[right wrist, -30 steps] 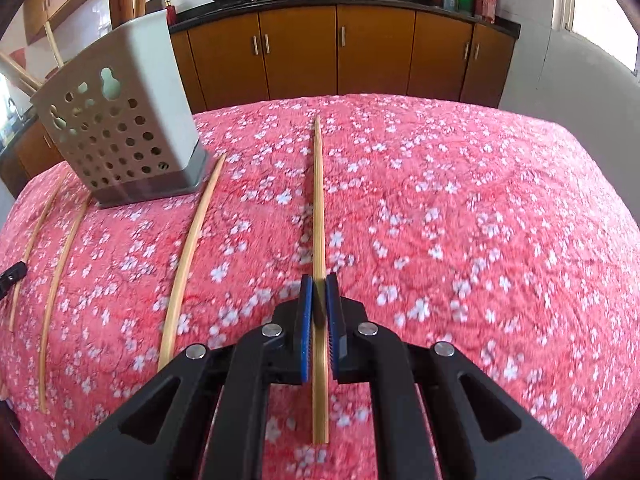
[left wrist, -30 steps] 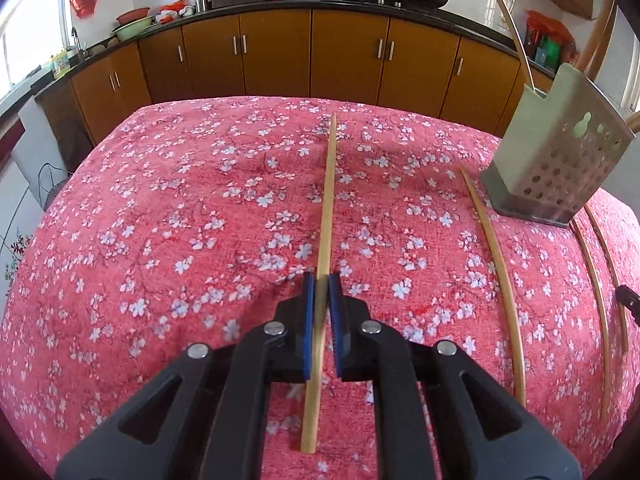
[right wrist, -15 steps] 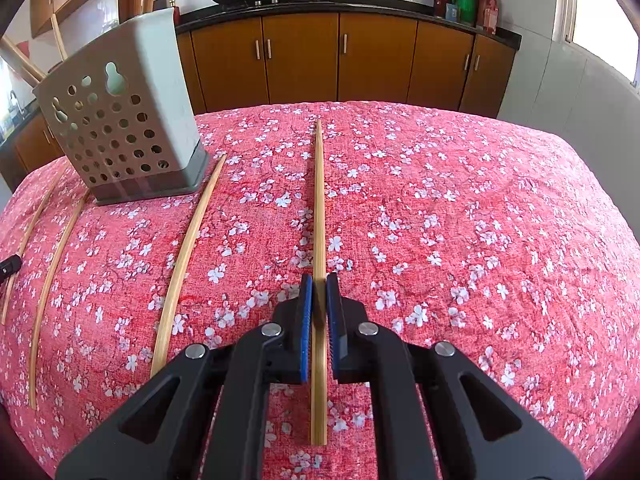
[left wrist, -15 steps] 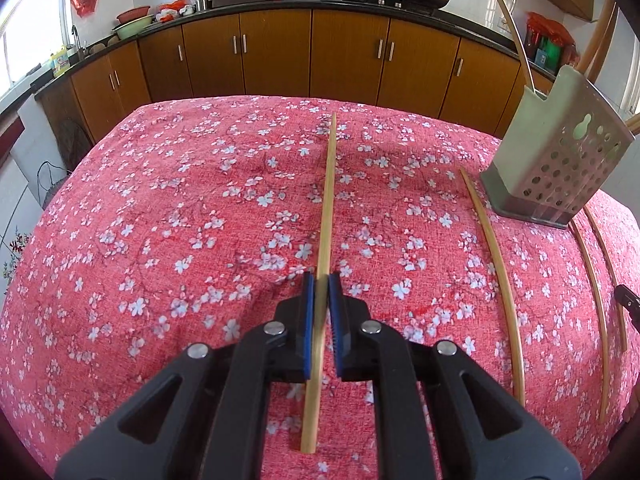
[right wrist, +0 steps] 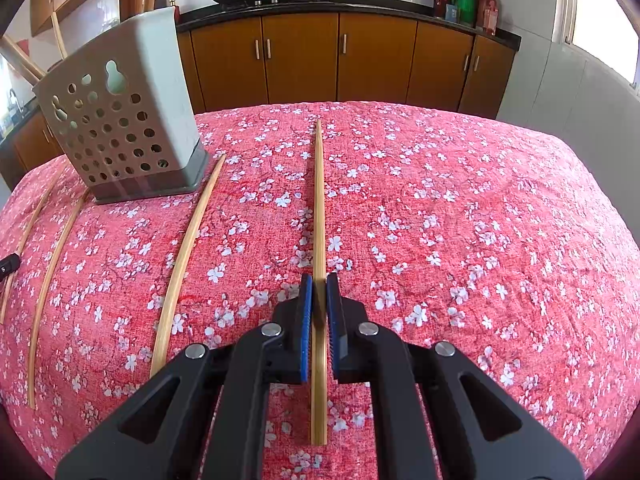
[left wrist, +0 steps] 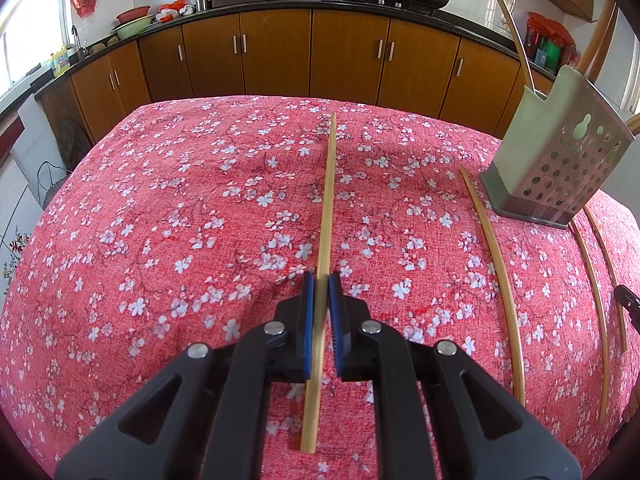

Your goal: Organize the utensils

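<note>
My left gripper (left wrist: 319, 280) is shut on a bamboo chopstick (left wrist: 328, 200) that points away from me just above the red flowered tablecloth (left wrist: 160, 220). My right gripper (right wrist: 319, 282) is shut on another bamboo chopstick (right wrist: 319, 200), also pointing away. A grey perforated utensil holder (left wrist: 560, 168) stands at the right of the left wrist view and at the left of the right wrist view (right wrist: 120, 128), with several sticks standing in it. Three loose chopsticks lie beside it on the cloth: one (left wrist: 496, 272) near the holder's left side, two (left wrist: 596, 300) further right.
Brown kitchen cabinets (left wrist: 312, 56) with a dark counter run behind the table, with woks and bottles on top. The table edge drops off at the far side and at the left (left wrist: 60, 184). A small black object (left wrist: 628, 300) shows at the right edge.
Both grippers have risen slightly with their chopsticks; the table and holder sit a little lower and farther in each view. The grips have not changed.
</note>
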### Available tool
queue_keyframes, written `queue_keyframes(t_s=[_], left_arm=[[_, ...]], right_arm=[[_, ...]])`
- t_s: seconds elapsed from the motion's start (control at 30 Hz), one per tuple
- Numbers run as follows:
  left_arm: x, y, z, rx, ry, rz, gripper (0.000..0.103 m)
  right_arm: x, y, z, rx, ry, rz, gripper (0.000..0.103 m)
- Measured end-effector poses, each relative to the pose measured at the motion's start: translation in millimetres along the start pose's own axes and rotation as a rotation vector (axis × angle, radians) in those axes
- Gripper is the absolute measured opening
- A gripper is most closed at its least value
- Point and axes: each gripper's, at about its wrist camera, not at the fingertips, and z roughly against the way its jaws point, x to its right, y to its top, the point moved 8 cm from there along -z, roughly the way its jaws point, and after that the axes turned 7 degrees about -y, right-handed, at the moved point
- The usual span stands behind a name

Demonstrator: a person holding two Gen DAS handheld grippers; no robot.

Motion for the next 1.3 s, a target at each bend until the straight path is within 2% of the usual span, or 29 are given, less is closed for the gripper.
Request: queue_keyframes(t_s=[1.3], left_arm=[[-0.3,0.8,-0.9,-0.006,0.005,0.002,0.011]], right_arm=[[0.0,0.1,0.1,-0.001,0.008,-0.007,0.008]])
